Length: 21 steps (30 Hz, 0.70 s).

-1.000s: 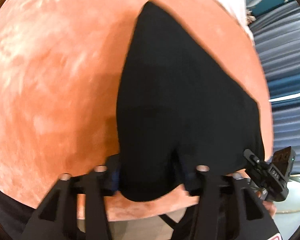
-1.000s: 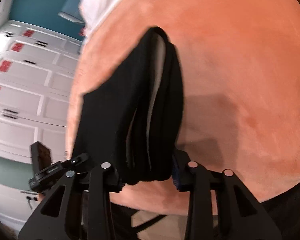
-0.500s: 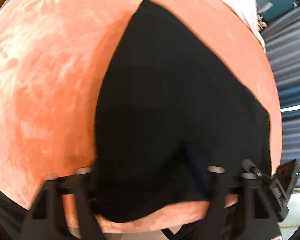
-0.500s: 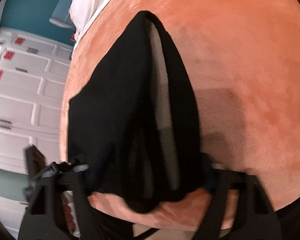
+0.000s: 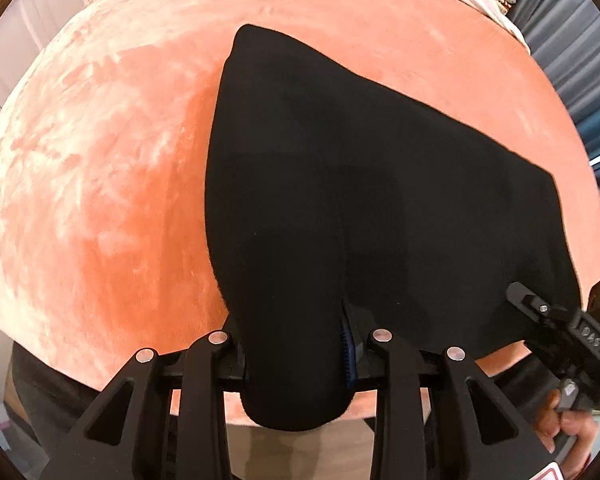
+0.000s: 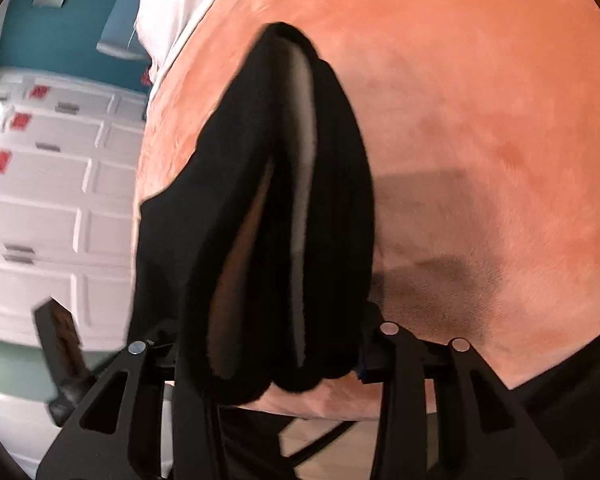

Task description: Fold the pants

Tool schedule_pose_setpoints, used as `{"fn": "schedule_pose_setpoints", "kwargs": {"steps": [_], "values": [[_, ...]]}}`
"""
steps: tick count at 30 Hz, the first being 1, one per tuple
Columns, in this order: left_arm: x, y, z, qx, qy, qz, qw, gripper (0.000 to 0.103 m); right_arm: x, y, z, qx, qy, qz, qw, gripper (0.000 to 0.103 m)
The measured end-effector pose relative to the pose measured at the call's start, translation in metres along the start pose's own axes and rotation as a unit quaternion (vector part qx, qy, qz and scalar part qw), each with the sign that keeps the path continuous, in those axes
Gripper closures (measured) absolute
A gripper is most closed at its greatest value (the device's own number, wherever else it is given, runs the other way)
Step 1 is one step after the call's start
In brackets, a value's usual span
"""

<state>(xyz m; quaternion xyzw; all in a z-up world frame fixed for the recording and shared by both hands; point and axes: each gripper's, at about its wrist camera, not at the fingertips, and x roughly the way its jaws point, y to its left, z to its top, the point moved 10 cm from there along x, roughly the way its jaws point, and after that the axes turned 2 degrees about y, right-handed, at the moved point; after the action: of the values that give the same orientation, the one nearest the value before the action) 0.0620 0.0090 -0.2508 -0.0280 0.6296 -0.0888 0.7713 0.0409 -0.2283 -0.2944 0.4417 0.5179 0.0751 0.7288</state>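
Observation:
Black pants (image 5: pixel 360 184) lie partly folded on an orange plush bed cover (image 5: pixel 92 200). My left gripper (image 5: pixel 296 356) is shut on the near left corner of the pants, with cloth bunched between its fingers. My right gripper (image 6: pixel 276 360) is shut on the other near end of the pants (image 6: pixel 284 208), where several stacked layers show with pale lining between them. The cloth hangs taut from both grippers toward the far fold. The right gripper also shows in the left wrist view (image 5: pixel 556 332) at the lower right.
A white pillow or sheet (image 6: pixel 180 4) lies at the head of the bed. White panelled cabinet doors (image 6: pixel 40 184) stand to the left in the right wrist view. Blue-grey curtains (image 5: pixel 596 60) hang at the right in the left wrist view. The bed's near edge (image 5: pixel 292 416) is just below the grippers.
Both grippers dipped toward the bed half a second ago, then drew back and up with the pants' near edge. The cloth has shifted toward the bed's near edge.

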Motion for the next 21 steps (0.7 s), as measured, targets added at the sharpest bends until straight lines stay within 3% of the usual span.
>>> {"fn": "schedule_pose_setpoints", "kwargs": {"steps": [4,5,8,11,12,13,14,15,18,19,21], "values": [[0.004,-0.006,0.005,0.009,-0.003,0.013,0.9999,0.073,0.002,0.004,0.000,-0.012,0.000,-0.007,1.000,0.063],[0.012,-0.023,0.014,0.010,-0.004,0.017,0.9998,0.072,0.002,0.003,0.001,-0.011,0.000,-0.007,1.000,0.062],[0.016,-0.019,0.012,0.006,-0.006,0.022,0.9997,0.064,0.004,0.000,0.000,-0.002,0.000,0.003,1.000,0.060],[0.026,-0.012,0.011,-0.013,-0.007,0.035,0.9993,0.036,0.006,-0.003,0.001,0.008,-0.002,0.016,1.000,0.058],[0.028,-0.005,0.011,-0.021,-0.008,0.051,0.9984,0.014,0.006,-0.004,0.001,0.013,-0.002,0.021,1.000,0.057],[0.031,0.007,0.010,-0.030,-0.010,0.066,0.9973,0.005,0.006,-0.006,0.001,0.016,-0.002,0.025,1.000,0.057],[0.036,0.008,0.010,-0.042,-0.007,0.045,0.9981,0.005,0.006,-0.007,0.001,0.021,-0.003,0.031,0.999,0.056],[0.039,0.008,0.011,-0.053,-0.003,0.022,0.9984,0.009,0.004,-0.011,0.001,0.024,-0.003,0.033,0.999,0.056],[0.037,-0.002,0.012,-0.074,0.014,-0.064,0.9951,0.052,0.000,-0.015,0.000,0.026,-0.004,0.032,0.999,0.059],[0.032,-0.004,0.013,-0.071,0.012,-0.069,0.9950,0.068,-0.003,-0.014,0.000,0.023,-0.005,0.029,0.999,0.063],[0.017,-0.008,0.016,-0.071,0.005,-0.085,0.9939,0.074,-0.009,-0.008,-0.002,0.014,-0.011,0.026,0.999,0.070]]}}
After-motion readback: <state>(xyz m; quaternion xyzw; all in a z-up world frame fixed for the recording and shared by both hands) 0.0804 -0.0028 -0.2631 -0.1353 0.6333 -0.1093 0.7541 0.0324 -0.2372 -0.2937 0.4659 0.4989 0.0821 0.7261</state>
